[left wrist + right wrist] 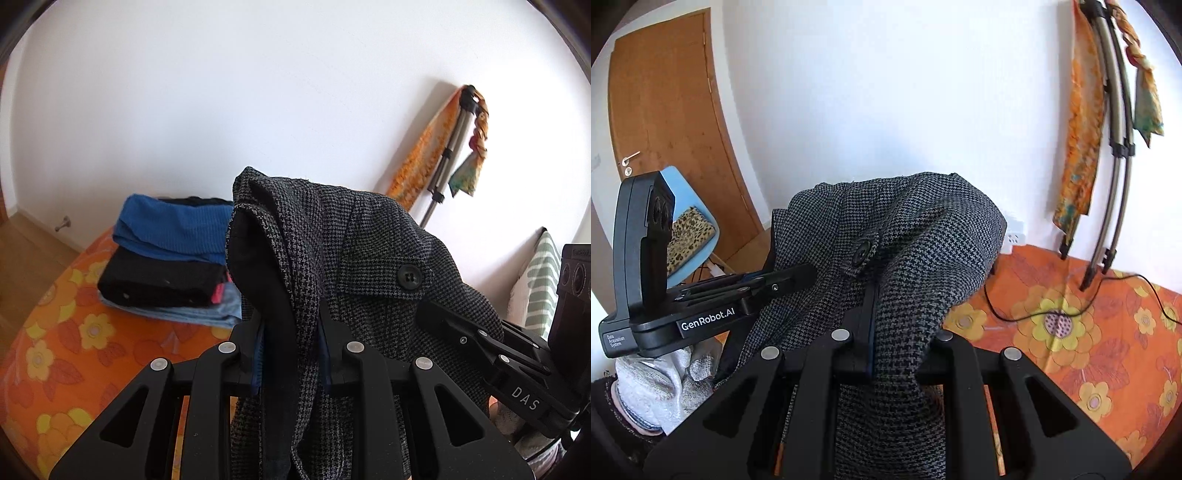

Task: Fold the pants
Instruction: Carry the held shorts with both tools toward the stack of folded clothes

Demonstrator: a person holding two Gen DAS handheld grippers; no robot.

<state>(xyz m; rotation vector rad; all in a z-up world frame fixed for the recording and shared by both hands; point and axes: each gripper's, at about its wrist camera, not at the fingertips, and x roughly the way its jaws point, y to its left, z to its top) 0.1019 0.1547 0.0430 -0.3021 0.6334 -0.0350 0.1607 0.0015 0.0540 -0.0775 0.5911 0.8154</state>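
The pants (369, 266) are grey-black houndstooth with a black button (408, 277). They hang lifted above an orange flowered bedspread (74, 332). My left gripper (291, 328) is shut on a bunched fold of the waist; cloth drapes over and between its fingers. In the right wrist view the pants (916, 251) drape over my right gripper (886, 317), which is shut on the fabric near the button (862, 253). The right gripper also shows in the left wrist view (480, 339), and the left gripper in the right wrist view (790, 280), both gripping the same edge.
A stack of folded clothes (173, 254), blue on top, lies on the bed at the left. A folded stand with orange scarves (1108, 147) leans on the white wall. A black cable (1052, 314) crosses the bedspread (1089, 350). A wooden door (672, 122) and a blue chair (690, 229) stand at the left.
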